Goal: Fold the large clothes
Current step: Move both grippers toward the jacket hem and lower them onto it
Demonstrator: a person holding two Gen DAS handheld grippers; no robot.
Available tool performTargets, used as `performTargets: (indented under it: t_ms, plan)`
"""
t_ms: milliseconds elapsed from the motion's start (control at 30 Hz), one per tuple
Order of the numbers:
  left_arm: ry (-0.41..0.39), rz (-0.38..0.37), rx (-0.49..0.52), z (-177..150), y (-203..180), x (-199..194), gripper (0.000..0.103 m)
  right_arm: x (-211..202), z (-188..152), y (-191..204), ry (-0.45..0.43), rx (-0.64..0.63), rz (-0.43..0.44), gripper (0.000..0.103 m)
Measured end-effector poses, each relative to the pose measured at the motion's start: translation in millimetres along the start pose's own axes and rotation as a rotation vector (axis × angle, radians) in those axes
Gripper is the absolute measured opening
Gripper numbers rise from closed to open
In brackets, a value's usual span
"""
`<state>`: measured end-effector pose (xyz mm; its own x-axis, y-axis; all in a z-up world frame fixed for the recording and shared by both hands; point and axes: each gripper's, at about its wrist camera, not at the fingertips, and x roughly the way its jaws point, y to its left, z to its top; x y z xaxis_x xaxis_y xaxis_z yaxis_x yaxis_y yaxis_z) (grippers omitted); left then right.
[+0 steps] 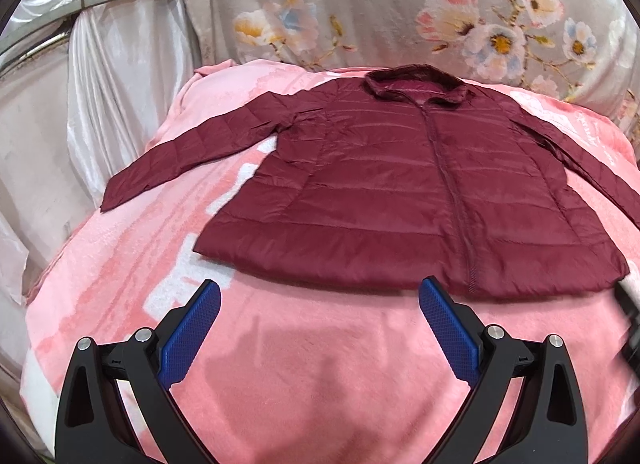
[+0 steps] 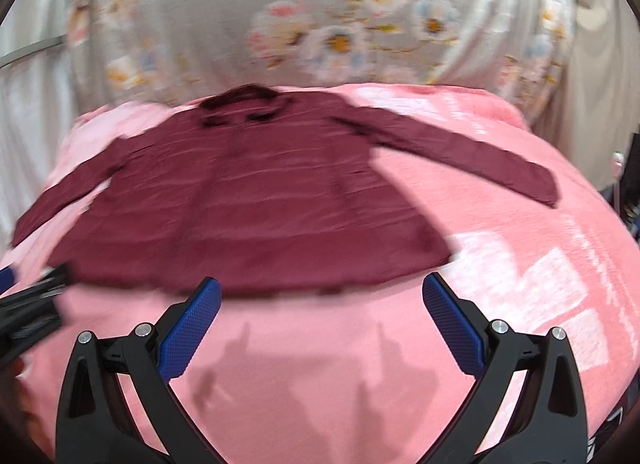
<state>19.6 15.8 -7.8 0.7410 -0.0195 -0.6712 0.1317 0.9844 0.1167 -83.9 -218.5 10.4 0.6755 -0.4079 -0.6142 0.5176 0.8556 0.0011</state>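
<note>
Jacket: one, maroon, quilted, lying flat and front up on one pink blanket, zip closed, collar at the far end, hem nearest us. We count two sleeves, both spread outward: the left sleeve angles down to the blanket's left edge, the right sleeve stretches out past the jacket's right side.

Left of the jacket hangs white satin drapery with a grey band across it. Behind the collar stands one floral cloth, grey with pink and white blossoms.

We hold two grippers. Left gripper hovers just short of the hem, blue pads spread wide, nothing between them. Right gripper also sits just short of the hem, pads wide apart and empty; its view is blurred. Nothing lies on the jacket. Bare blanket separates both grippers from the hem.
</note>
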Motion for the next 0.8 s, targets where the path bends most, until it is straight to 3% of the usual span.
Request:
performTargets:
  t_ms: [167,267,400,500,533,600,733,800]
  plan:
    - [0.031,0.015,-0.072,14.6,30.1,28.2,0.098,45.1,38.4,-115.8,0.009,0.146,-0.119,0.098]
    - [0.027,0.056,-0.136,22.4,47.4,42.3,0.098,81.1,55.7,-193.5,0.045,0.301,-0.174,0.098]
    - [0.026,0.096,-0.171,35.5,56.3,63.1,0.097,123.3,62.9,-254.1,0.092,0.481,-0.146,0.098]
    - [0.015,0.083,-0.163,43.5,56.5,71.4,0.097,152.5,59.9,-281.1,0.121,0.606,-0.124,0.096]
    - [0.013,0.086,-0.163,45.6,57.1,73.2,0.097,157.5,58.9,-285.9,0.123,0.63,-0.121,0.094]
    - [0.018,0.1,-0.166,50.7,57.9,79.2,0.097,173.7,57.3,-299.3,0.135,0.7,-0.109,0.077]
    - [0.047,0.089,-0.19,60.5,64.8,95.0,0.097,191.5,61.8,-319.0,0.096,0.8,-0.112,0.066]
    - [0.068,0.085,-0.201,63.9,69.1,104.5,0.097,200.1,70.6,-324.3,0.083,0.82,-0.109,0.041]
